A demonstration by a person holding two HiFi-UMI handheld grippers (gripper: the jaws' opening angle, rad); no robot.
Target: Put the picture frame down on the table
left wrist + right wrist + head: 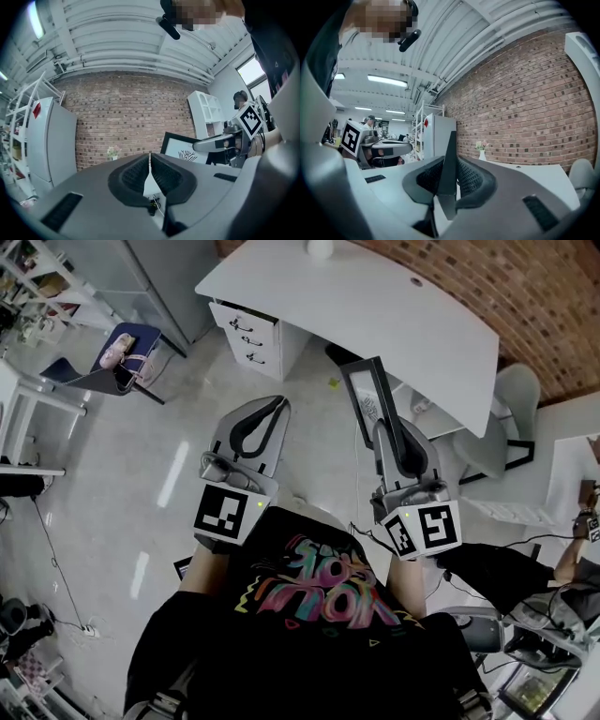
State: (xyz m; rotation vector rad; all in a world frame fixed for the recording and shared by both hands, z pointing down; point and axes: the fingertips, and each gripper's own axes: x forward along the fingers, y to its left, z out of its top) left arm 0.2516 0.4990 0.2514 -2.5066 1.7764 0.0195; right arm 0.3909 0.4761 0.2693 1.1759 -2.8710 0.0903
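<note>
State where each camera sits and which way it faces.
Head view: on the person's head, steeply down at the table; shows T-shirt, left gripper, right gripper holding the picture frame.
Left gripper view: on that gripper, level toward the brick wall; jaws together, empty.
Right gripper view: on that gripper, level along jaws shut on the frame.
Shared: both gripper views show the wall and the other gripper.

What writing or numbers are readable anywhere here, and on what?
None reads clearly.
Black T-shirt: colourful lettering, too warped to read.
Black picture frame: line drawing, any print too small.
Marker cubes: black-and-white square patterns, no words.
Red sticker on the white fridge: too small.
</note>
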